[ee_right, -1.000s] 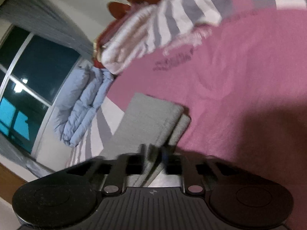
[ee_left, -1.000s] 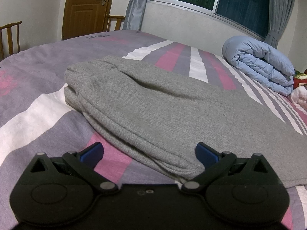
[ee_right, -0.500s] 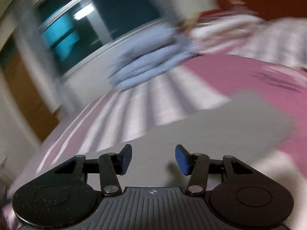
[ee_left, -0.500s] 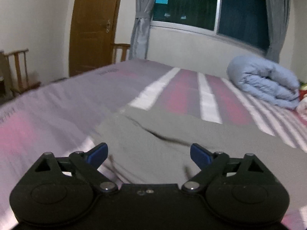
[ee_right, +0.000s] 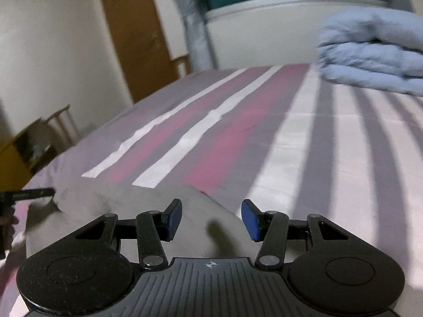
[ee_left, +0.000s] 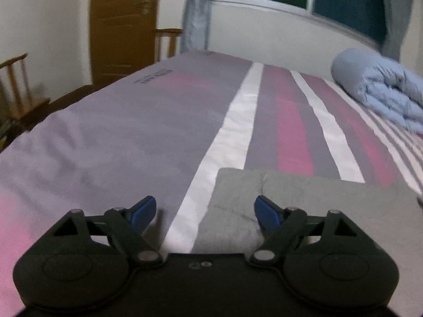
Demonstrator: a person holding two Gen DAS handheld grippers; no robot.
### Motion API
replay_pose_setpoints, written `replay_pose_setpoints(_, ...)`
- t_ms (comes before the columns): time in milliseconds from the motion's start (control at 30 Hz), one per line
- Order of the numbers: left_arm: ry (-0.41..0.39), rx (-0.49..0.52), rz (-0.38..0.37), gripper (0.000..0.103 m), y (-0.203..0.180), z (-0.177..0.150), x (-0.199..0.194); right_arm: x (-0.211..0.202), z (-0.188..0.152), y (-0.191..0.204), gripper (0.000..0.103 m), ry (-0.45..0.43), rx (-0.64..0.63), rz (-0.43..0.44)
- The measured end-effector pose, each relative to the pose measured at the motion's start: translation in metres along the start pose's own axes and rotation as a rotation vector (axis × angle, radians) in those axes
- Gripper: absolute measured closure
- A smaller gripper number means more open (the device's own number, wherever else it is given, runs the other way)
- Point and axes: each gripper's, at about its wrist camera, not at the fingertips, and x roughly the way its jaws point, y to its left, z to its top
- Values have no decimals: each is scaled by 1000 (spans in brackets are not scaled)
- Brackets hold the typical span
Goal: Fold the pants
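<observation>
Two spread, empty hand-held grippers, left [ee_left: 203,211] and right [ee_right: 211,219], partly hiding blurred grey pants [ee_left: 304,206].

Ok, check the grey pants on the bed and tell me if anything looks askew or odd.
Nothing much stands out. The grey pants lie folded on the striped bedsheet with a fairly square far edge; only a slight crease shows near the corner. The blue duvet sits rolled at the far side.

**Soft cloth, matt plastic, varnished wood**

The pants [ee_left: 304,211] are matt grey knit, slightly fuzzy. The bed [ee_left: 132,132] sheet is smooth striped cotton-like cloth. The blue quilt [ee_left: 383,95] looks puffy. Both tongs [ee_left: 203,211] [ee_right: 211,218] are matt black plastic with blue pads. The door [ee_left: 124,23] is glossy wood.
</observation>
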Motion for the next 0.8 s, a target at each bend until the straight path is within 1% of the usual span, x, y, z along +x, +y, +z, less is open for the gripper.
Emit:
replay_pose_setpoints(67, 12, 34, -47, 28, 1, 6, 8, 21, 7, 1, 52, 38, -52, 15)
replay_pose_setpoints(167, 44, 65, -131, 29, 7, 12, 20, 42, 12, -4, 52, 100, -136, 45)
replay_pose_setpoints(200, 54, 71, -162, 31, 9, 12, 22, 41, 11, -5, 52, 116, -153, 58)
replay_pose_setpoints(233, 66, 67, -191, 35, 11, 12, 24, 45, 13, -10, 52, 138, -151, 78)
replay_pose_setpoints(300, 87, 38, -256, 54, 16, 13, 28, 48, 15, -17, 52, 167, -110, 145)
replay_pose_setpoints(333, 93, 23, -279, 57, 18, 12, 29, 49, 15, -20, 52, 171, -102, 154)
replay_pose_setpoints(367, 93, 22, -282, 62, 17, 13, 31, 51, 16, -22, 54, 179, -100, 160)
replay_pose_setpoints(400, 90, 24, -284, 66, 15, 13, 32, 54, 16, -23, 61, 186, -100, 157)
replay_pose_setpoints(433, 88, 18, -287, 67, 13, 12, 32, 54, 15, -23, 70, 190, -99, 159)
replay_pose_setpoints(467, 88, 14, -284, 67, 11, 10, 34, 56, 15, -24, 75, 198, -97, 170)
replay_pose_setpoints(500, 93, 20, -282, 67, 9, 9, 36, 56, 15, -19, 82, 205, -108, 170)
replay_pose_setpoints(567, 99, 6, -288, 66, 8, 6, 38, 58, 15, -11, 86, 213, -138, 156)
replay_pose_setpoints(633, 101, -5, -298, 68, 10, 5, 37, 54, 12, -2, 99, 221, -172, 150)
replay_pose_setpoints(700, 95, -9, -299, 71, 11, 3, 36, 52, 10, 3, 99, 222, -200, 156)
replay_pose_setpoints(733, 87, -6, -295, 71, 10, 3, 35, 50, 9, 5, 100, 215, -214, 141)
replay_pose_setpoints(767, 76, -1, -288, 72, 9, 3, 34, 50, 10, 6, 100, 203, -225, 129)
replay_pose_setpoints(800, 64, 3, -281, 73, 9, 3, 32, 47, 9, 8, 100, 171, -238, 109)
